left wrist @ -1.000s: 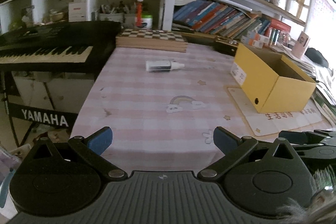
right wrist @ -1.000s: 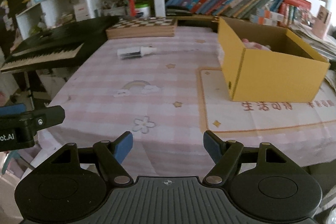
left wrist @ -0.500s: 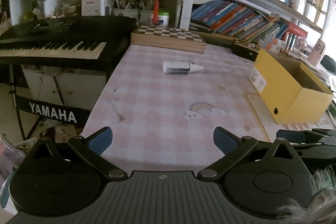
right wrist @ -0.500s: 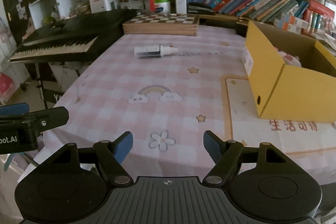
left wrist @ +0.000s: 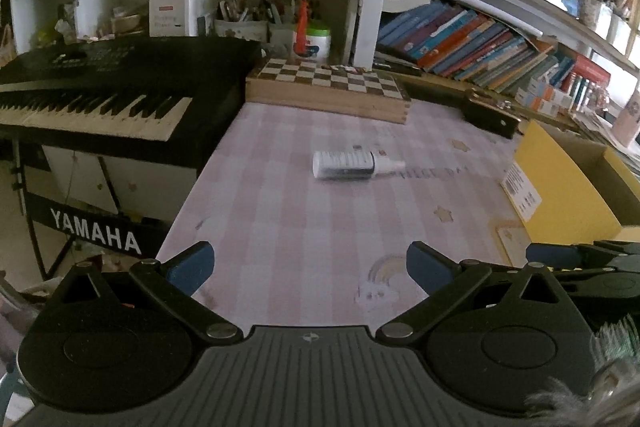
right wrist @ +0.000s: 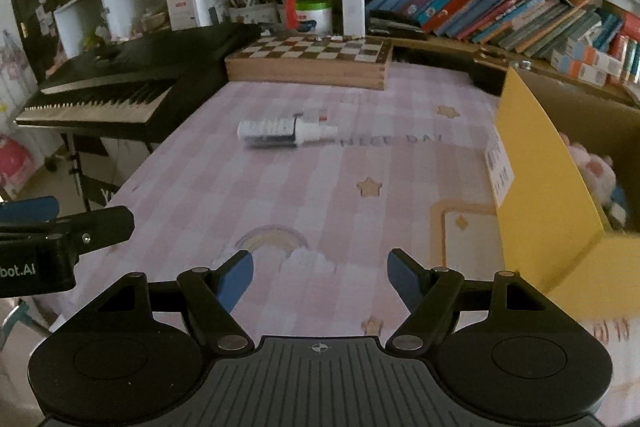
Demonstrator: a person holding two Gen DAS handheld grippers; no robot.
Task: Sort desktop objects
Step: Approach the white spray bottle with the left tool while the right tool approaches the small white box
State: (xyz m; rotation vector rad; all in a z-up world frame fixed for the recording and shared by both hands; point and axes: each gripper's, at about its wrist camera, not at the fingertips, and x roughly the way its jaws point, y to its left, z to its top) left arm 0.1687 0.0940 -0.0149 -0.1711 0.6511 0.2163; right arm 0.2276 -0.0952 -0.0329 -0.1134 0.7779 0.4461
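While the table [left wrist: 304, 227] fills most of both views, the yellow box [right wrist: 536, 187] sits at its right, both grippers, left [left wrist: 310, 263] and right [right wrist: 320, 277], hover jaws apart and empty, and the bottle [left wrist: 348, 166] lies on its side mid-table, well ahead.

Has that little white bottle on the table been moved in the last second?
No. The bottle lies in the same spot by the chessboard box and tablecloth lettering; the cameras came closer.
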